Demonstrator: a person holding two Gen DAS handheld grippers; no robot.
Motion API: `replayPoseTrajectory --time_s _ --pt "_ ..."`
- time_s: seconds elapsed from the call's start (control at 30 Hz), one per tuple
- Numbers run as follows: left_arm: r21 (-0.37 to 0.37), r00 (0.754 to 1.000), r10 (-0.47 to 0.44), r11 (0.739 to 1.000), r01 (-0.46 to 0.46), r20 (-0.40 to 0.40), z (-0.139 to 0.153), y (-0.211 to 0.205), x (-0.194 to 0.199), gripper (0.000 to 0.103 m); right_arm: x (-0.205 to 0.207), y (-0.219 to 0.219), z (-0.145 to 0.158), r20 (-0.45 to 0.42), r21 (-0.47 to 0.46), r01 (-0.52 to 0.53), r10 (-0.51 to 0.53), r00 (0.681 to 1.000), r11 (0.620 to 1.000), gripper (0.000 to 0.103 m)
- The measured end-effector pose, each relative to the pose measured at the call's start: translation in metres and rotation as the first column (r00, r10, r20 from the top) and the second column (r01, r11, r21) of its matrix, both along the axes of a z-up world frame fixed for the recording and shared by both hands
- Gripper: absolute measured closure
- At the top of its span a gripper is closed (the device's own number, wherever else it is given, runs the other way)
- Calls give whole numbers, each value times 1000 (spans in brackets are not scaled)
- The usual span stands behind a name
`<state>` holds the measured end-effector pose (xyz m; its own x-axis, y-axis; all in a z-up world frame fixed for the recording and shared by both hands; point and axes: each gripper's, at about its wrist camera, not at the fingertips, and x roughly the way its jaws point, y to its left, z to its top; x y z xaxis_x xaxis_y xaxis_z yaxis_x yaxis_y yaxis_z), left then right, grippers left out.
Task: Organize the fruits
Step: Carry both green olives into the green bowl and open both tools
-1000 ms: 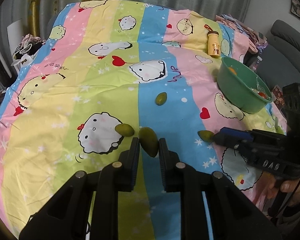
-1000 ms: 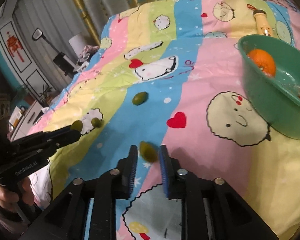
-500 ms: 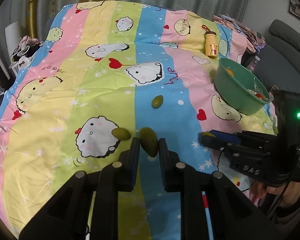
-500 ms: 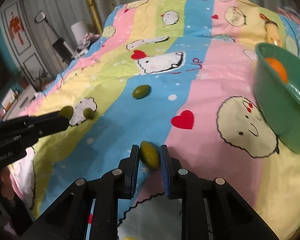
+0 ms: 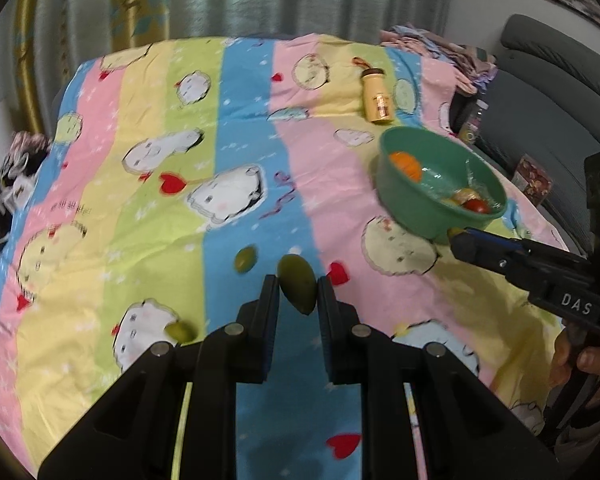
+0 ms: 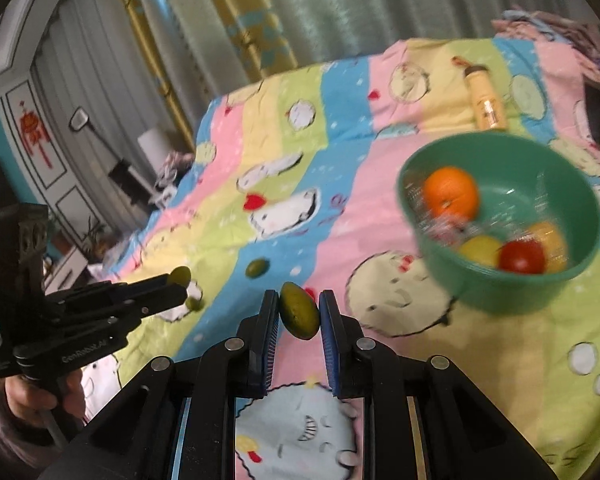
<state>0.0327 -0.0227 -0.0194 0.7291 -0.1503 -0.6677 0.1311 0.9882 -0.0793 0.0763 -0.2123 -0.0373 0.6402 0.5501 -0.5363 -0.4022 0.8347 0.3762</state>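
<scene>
We hold one green fruit in each gripper. The left gripper (image 5: 298, 294) pinches a green fruit (image 5: 297, 288) between its pads, lifted above the striped bedspread (image 5: 240, 184). The right gripper (image 6: 299, 316) likewise pinches its own green fruit (image 6: 299, 317), and hangs close to the green bowl (image 6: 512, 296), whose rim lies just ahead and to the right.

From here we judge two risks. The fruits are smooth and oval and each is gripped near the finger ends, so a quick swing toward the bowl could let one squirt out and roll off across the soft cover. The bowl also sits on bedding and not on a firm surface; a knock against its rim could tip it and spill what it holds.

Counting outward: two fruits are held, and two more green fruits lie loose on the cover, one (image 5: 180, 331) near the left gripper and one (image 5: 245, 259) farther out on the blue stripe. In the bowl we count an orange (image 6: 452, 192), a red fruit (image 6: 522, 257) and a yellow one (image 6: 481, 249), with perhaps another behind, too blurred to tell. Beyond it lies a single yellow bottle (image 5: 376, 96) on its side.
</scene>
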Motion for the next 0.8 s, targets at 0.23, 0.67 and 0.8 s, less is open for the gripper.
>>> replayPoseTrajectory --time_s 0.23,0.67,0.8 --pt "40 997 -68 997 67 43 21 -38 23 84 5 -40 14 43 22 80 -81 996 997 81" --pt "3 976 -217 976 217 25 31 -119 93 84 35 -101 12 31 -3 218 -218 976 976 81" --pt "-13 969 -247 969 247 -24 18 -138 114 84 43 -108 7 22 -23 228 -228 974 973 81"
